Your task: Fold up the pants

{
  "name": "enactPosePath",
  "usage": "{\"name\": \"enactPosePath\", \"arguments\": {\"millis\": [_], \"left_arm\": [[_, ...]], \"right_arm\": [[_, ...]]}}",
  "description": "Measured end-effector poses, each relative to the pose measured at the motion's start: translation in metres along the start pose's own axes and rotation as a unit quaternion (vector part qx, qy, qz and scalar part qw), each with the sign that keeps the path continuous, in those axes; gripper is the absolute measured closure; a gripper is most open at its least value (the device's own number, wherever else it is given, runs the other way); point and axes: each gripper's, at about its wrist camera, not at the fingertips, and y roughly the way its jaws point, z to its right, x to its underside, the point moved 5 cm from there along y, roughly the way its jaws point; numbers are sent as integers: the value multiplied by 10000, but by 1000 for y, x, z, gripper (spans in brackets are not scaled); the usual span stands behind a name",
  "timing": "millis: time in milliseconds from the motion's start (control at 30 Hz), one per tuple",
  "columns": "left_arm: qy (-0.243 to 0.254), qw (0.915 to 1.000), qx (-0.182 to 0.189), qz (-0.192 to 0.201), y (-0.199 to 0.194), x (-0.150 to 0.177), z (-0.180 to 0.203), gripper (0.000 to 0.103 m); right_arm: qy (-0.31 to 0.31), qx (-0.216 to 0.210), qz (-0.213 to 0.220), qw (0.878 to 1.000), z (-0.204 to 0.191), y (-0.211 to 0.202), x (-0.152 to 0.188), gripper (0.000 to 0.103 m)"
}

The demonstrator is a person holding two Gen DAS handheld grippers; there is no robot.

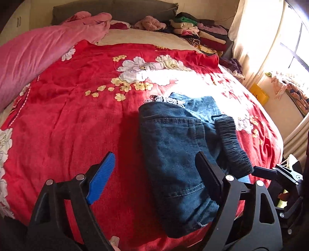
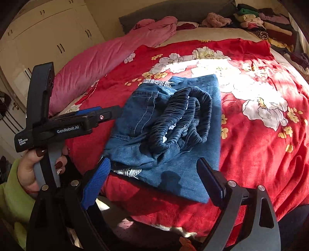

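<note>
Grippers: my left gripper point(image 1: 156, 173) and right gripper point(image 2: 154, 177) both gape wide, holding nothing.
Pants: folded jeans point(image 2: 170, 123) lie just ahead on the red floral blanket point(image 2: 251, 135), elastic waistband point(image 2: 181, 115) bunched on top.
Beyond: pink duvet point(image 1: 38, 58), stacked clothes point(image 1: 197, 32).

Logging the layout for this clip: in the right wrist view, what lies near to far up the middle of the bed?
Folded jeans → red floral blanket → beige sheet → dark headboard.
</note>
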Motion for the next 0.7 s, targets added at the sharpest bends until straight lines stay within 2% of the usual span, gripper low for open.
{"name": "enactPosePath", "arguments": {"millis": [67, 133, 200, 233, 300, 400, 467, 567, 700], "left_arm": [[5, 10000, -24, -84, 9, 3, -1, 26], [72, 9998, -99, -145, 16, 6, -1, 26], [122, 9997, -145, -168, 20, 9, 0, 26], [127, 9997, -137, -186, 22, 10, -1, 26], [91, 9997, -87, -227, 24, 11, -2, 26], [83, 9997, -101, -205, 23, 11, -2, 25], [14, 9998, -21, -176, 20, 9, -3, 25], [-68, 9998, 112, -163, 19, 7, -3, 22], [-91, 9996, 165, -232, 26, 7, -1, 22]], "right_arm": [[275, -75, 18, 9996, 6, 7, -5, 13], [424, 138, -35, 9990, 17, 14, -7, 13], [429, 450, -196, 9979, 30, 25, -2, 19], [429, 538, -297, 9972, 36, 30, 3, 28], [413, 556, -345, 9970, 40, 32, 10, 28], [402, 381, -208, 9982, 35, 20, 6, 26], [427, 252, 54, 9988, 36, 4, 0, 26], [489, 393, 421, 9971, 51, -18, -13, 25], [712, 566, 402, 9950, 84, -17, -31, 26]]}}
